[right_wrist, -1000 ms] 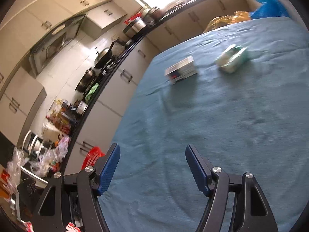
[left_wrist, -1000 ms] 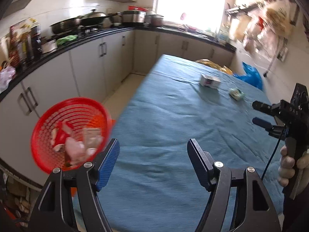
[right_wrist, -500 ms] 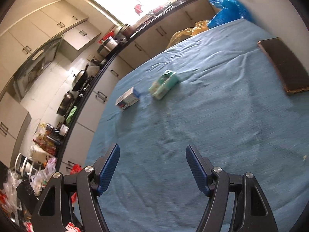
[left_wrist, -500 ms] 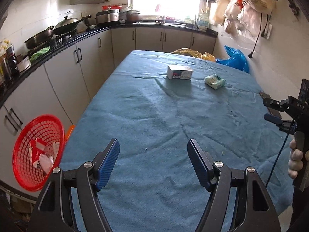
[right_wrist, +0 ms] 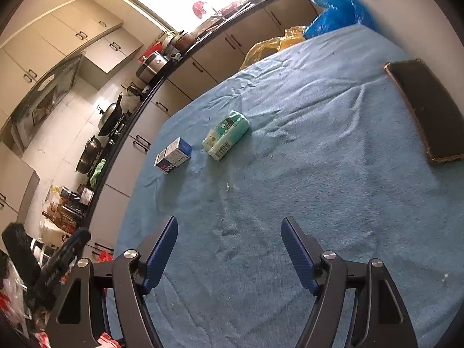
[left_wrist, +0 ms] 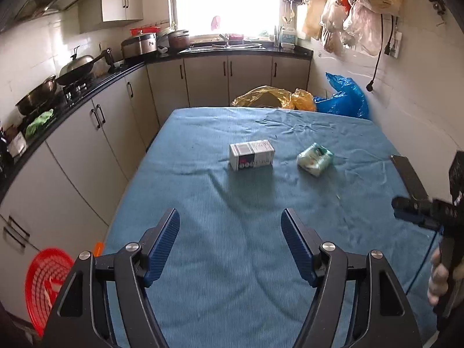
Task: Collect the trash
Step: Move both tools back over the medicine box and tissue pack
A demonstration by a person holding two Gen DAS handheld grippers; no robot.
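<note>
Two pieces of trash lie mid-table on the blue cloth (left_wrist: 232,261): a small white carton (left_wrist: 251,155) (right_wrist: 173,159) and, to its right, a green and white tissue pack (left_wrist: 315,158) (right_wrist: 226,134). My left gripper (left_wrist: 230,242) hovers open over the near part of the table, well short of both, with nothing between its fingers. My right gripper (right_wrist: 229,246) is open and empty too, over the cloth, and it shows at the right edge of the left wrist view (left_wrist: 417,213), held by a hand. A red basket (left_wrist: 43,284) holding scraps sits off the table's left corner.
Grey cabinets with a black counter run along the left and far walls, carrying pans and pots. A dark flat slab (right_wrist: 426,110) lies at the table's right edge. Yellow (left_wrist: 272,98) and blue (left_wrist: 345,98) plastic bags sit beyond the far end.
The left gripper has swung from the red basket toward the table's middle, so the basket slid to the lower left corner. The right gripper's view turned right, bringing the dark slab in.
</note>
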